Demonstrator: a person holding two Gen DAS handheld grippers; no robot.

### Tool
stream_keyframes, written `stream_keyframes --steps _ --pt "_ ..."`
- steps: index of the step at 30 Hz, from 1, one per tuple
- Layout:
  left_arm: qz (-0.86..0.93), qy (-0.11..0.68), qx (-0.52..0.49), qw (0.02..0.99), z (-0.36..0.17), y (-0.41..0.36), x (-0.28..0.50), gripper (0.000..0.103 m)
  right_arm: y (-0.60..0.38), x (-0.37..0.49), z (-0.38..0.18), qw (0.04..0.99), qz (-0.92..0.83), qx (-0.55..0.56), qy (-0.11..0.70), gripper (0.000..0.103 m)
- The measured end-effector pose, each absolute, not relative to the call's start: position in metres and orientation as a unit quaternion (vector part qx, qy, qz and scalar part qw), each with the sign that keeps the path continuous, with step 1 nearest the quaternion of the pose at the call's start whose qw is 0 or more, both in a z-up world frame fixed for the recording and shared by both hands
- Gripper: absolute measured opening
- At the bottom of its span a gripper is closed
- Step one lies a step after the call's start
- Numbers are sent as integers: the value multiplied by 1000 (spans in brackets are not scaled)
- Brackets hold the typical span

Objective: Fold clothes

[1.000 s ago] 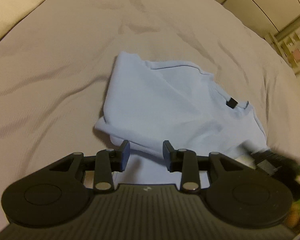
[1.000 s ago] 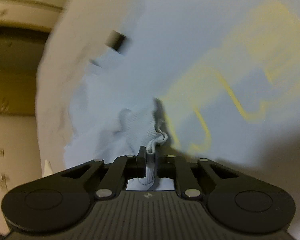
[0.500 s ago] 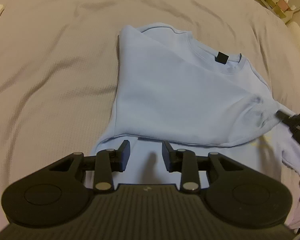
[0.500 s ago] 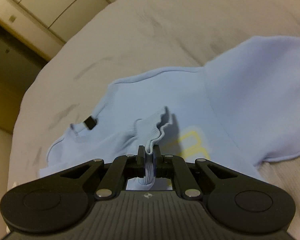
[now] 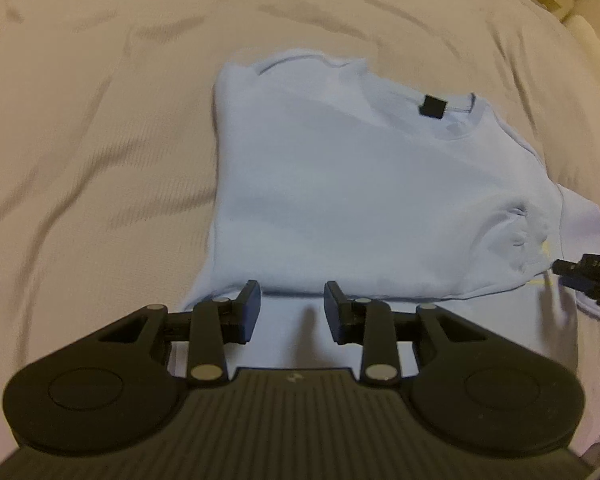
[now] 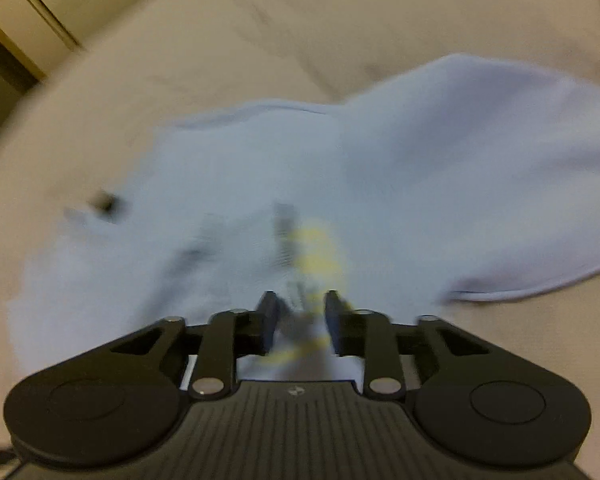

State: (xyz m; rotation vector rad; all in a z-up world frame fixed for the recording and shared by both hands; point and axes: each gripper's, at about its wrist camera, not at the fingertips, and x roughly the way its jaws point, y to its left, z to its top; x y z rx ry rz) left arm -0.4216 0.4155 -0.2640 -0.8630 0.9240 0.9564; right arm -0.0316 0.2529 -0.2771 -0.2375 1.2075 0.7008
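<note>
Pale blue sweatshirt (image 5: 340, 200) spread flat on the grey bedspread (image 5: 80, 140), partly folded. Left gripper (image 5: 292, 300) gaping wide above its near hem, empty. Right gripper (image 6: 298, 304) parted too, gripping nothing, blurred.

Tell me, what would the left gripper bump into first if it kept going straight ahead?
Probably the light blue sweatshirt: the open left gripper points at its folded-over edge just ahead, with nothing between. Depth is hard to judge.
</note>
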Motion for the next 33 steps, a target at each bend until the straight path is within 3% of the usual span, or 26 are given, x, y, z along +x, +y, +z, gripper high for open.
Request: stream_keyframes --steps 5,8,10,11,14,22,24,28,33 --pt "429 436 -359 705 -273 417 -404 30 240 -45 -255 765 373 -67 521 33" --pt "438 464 -355 683 -288 423 -393 29 247 -48 -269 731 401 -95 545 37" --pt "437 476 -344 681 -285 421 -382 29 245 -44 -287 725 360 -129 572 32" --pt "432 477 -337 687 -279 418 -376 30 236 -39 -289 726 348 -117 581 27" --pt "404 482 -323 707 -265 405 -351 31 197 -22 -278 734 333 -54 590 38" --pt "343 506 -318 725 -266 363 -262 32 57 57 -269 771 210 55 599 45" --pt "338 511 -313 726 -268 358 -248 34 16 82 -269 780 176 109 590 52" --pt "329 522 -302 727 -271 346 -220 37 -51 125 -272 791 124 221 557 53" --pt "332 528 -303 721 -277 346 -196 37 -94 157 -290 791 97 282 534 53"
